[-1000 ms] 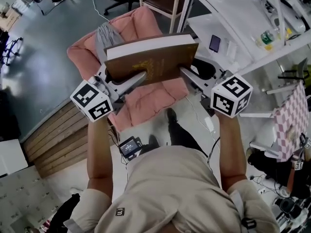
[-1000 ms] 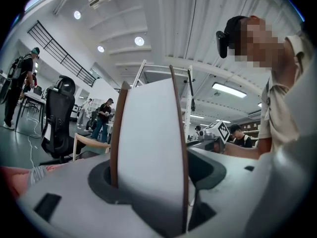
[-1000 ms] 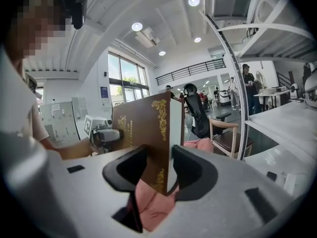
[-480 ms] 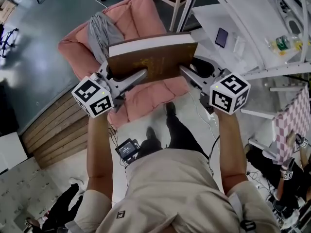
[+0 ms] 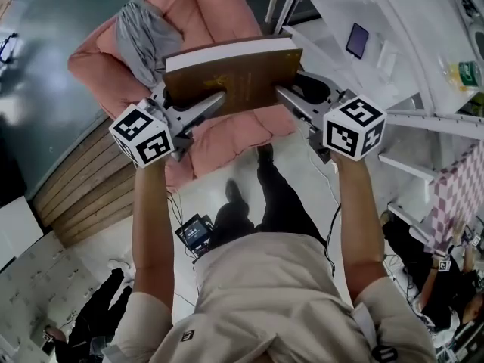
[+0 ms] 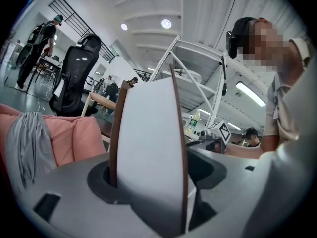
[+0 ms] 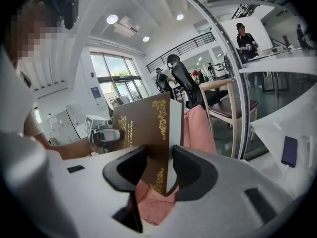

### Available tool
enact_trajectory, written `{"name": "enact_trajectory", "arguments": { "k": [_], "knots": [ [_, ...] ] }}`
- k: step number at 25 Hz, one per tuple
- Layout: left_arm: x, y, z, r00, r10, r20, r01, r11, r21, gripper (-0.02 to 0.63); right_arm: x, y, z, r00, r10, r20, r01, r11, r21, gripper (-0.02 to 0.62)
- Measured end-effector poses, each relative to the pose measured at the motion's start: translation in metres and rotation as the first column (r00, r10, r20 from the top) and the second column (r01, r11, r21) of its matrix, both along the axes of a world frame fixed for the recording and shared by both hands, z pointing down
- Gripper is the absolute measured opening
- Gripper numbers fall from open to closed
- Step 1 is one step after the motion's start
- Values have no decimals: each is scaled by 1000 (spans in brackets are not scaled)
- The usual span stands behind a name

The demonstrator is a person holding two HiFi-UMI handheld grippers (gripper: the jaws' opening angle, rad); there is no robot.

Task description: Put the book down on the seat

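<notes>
A thick brown book [image 5: 234, 78] with gold ornament and a white page block hangs level above the pink cushioned seat [image 5: 219, 134]. My left gripper [image 5: 212, 104] is shut on the book's left end, where the page block [image 6: 148, 162] fills the space between the jaws. My right gripper [image 5: 286, 97] is shut on the right end, its jaws pressing both covers of the book [image 7: 151, 133]. The pink seat cushion [image 7: 153, 207] shows below the book in the right gripper view.
A grey cloth [image 5: 140, 32] lies on the seat's left armrest. A white table [image 5: 378, 44] with a phone [image 5: 357, 40] stands to the right, its metal frame [image 5: 291, 2] close to the book. A wooden chair [image 7: 233, 105] stands behind. My own legs and feet [image 5: 265, 195] are below.
Both grippers have come down with the book toward the pink seat, which has shifted up and left in the head view. The grips have not changed.
</notes>
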State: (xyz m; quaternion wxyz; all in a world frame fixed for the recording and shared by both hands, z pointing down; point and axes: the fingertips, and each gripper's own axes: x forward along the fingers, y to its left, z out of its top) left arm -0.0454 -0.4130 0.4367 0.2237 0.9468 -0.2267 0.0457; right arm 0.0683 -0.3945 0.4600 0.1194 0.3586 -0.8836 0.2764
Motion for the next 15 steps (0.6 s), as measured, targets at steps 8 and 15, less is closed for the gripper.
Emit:
{"name": "enact_trajectory", "arguments": {
  "k": [8, 15],
  "knots": [
    [-1, -30, 72, 1000, -14, 0, 13, 996, -91, 314, 0, -28, 69, 1000, -6, -7, 5, 996, -91, 155],
    [-1, -53, 140, 999, -29, -29, 24, 985, -168, 324, 0, -48, 129, 1000, -3, -28, -1, 986, -169, 155]
  ]
}}
